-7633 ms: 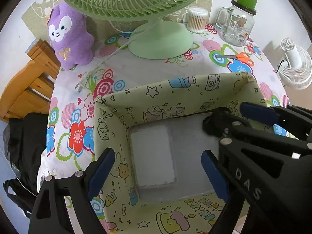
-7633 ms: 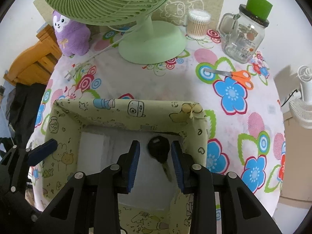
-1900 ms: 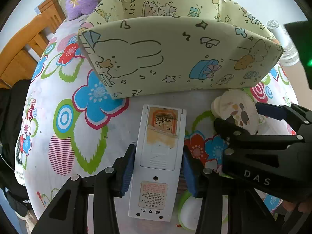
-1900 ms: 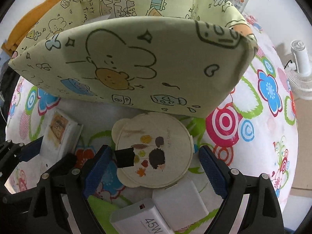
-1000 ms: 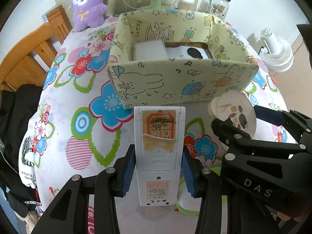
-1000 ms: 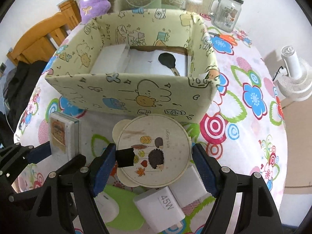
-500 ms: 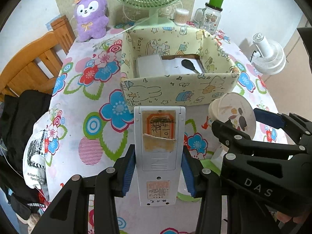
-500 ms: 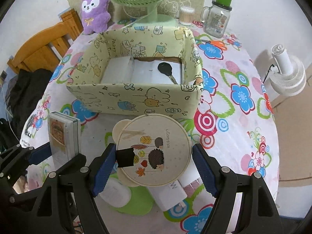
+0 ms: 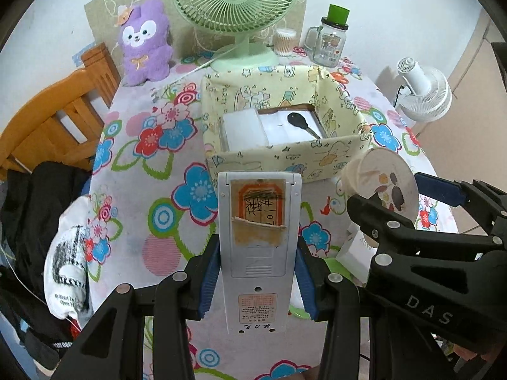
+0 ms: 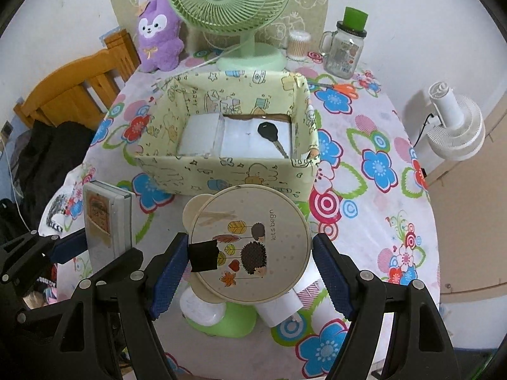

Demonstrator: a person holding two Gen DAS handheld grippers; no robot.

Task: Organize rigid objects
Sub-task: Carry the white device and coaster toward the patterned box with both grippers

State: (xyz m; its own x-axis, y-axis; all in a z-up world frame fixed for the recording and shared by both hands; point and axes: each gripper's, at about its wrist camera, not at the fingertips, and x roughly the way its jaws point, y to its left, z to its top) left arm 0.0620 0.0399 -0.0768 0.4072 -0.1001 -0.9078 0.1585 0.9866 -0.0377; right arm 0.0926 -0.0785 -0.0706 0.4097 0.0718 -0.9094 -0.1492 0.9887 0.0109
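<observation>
My left gripper (image 9: 257,278) is shut on a grey remote control (image 9: 258,247), back side up, and holds it above the table in front of the yellow cartoon-print box (image 9: 275,161). My right gripper (image 10: 248,272) is shut on a round beige compact mirror (image 10: 250,243) with a hedgehog picture and holds it above the table near the box's (image 10: 228,171) front wall. The box holds a white block (image 10: 199,137) and a black key (image 10: 269,134). The remote also shows in the right wrist view (image 10: 106,218), and the mirror in the left wrist view (image 9: 385,183).
Under the mirror lie a white charger (image 10: 279,308), a white case (image 10: 202,308) and a green pad (image 10: 231,321). At the back stand a green fan (image 10: 234,6), a purple plush (image 10: 160,34), a cotton-swab jar (image 10: 298,44) and a glass mug (image 10: 347,44). Orange scissors (image 10: 343,88) lie right of the box.
Both grippers have risen and pulled back from the box with the remote and the mirror held. More of the table and the box's inside shows now.
</observation>
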